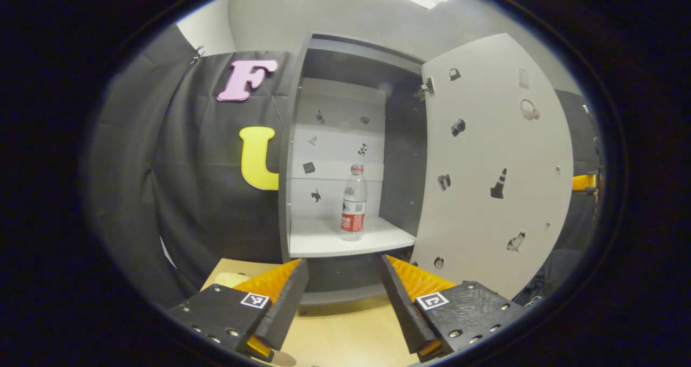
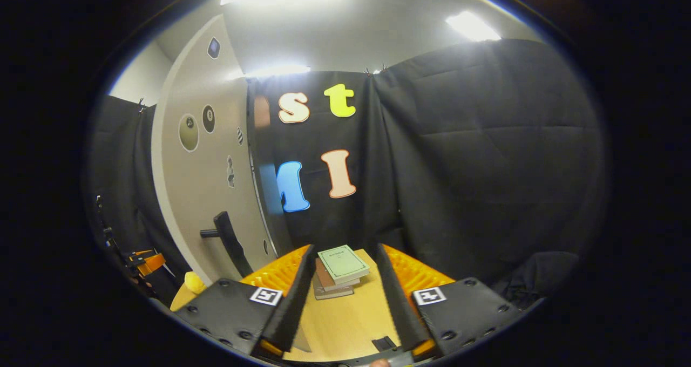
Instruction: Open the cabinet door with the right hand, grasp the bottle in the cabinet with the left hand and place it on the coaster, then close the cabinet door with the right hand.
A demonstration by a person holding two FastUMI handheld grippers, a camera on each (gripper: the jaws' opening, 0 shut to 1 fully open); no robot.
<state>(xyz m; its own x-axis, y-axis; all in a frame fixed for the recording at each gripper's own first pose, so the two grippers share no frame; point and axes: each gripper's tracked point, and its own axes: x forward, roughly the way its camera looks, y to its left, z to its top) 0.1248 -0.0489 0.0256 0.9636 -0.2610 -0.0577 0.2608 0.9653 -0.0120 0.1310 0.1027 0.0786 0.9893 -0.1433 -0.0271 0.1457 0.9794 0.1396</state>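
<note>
Left gripper view: red-labelled bottle (image 1: 353,202), print illegible; both hand-held grippers spread wide.

The left gripper (image 1: 343,267) is hovering level in front of the open cabinet (image 1: 345,140), its fingers spread wide and gripping nothing, pointing straight at the cabinet's lower shelf from a short way off. The right gripper (image 2: 341,259) is hanging to the cabinet's right, beyond the swung-out door, its fingers likewise parted and empty, aiming away from the cabinet.
</note>
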